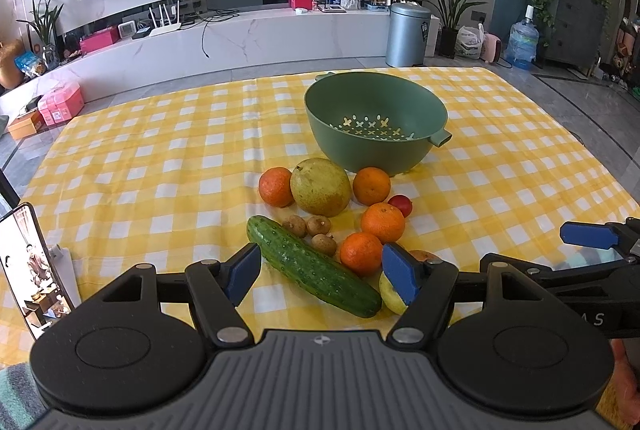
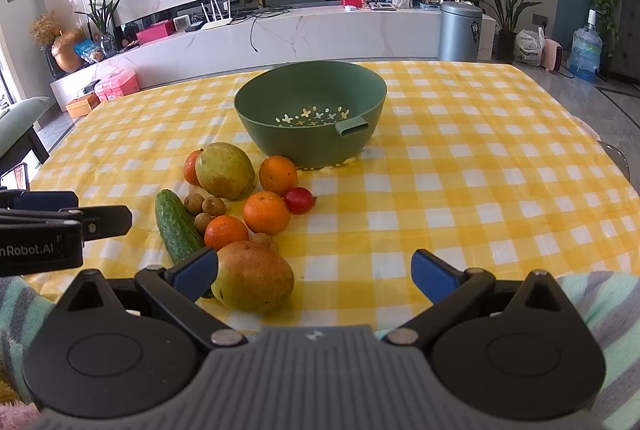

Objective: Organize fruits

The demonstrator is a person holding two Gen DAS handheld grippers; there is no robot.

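A deep green plastic colander bowl (image 2: 310, 112) with flower-shaped holes in its bottom stands upright and empty near the middle of the table under a yellow-and-white checked cloth (image 2: 480, 166), with the fruit heaped just in front of it on the near-left side. In that heap a large green-yellow pear (image 1: 320, 186) sits between two oranges, two more oranges (image 1: 382, 222) lie nearer, a small red cherry tomato (image 2: 299, 200) rests beside them, three brown longans (image 1: 318, 226) cluster by a long dark green cucumber (image 1: 312, 266) that lies slanted toward the near edge, and a reddish-yellow mango (image 2: 252, 276) is nearest of all. The left gripper (image 1: 320, 270) hovers low with its blue pads spread wide, released, the cucumber's near end between them and nothing gripped. The right gripper (image 2: 314, 272) is likewise spread open and holds nothing, its left pad just beside the mango. To the right of the bowl and fruit the cloth runs bare to the table's right and far edges. A phone on a stand (image 1: 28, 270) sits at the near-left edge.
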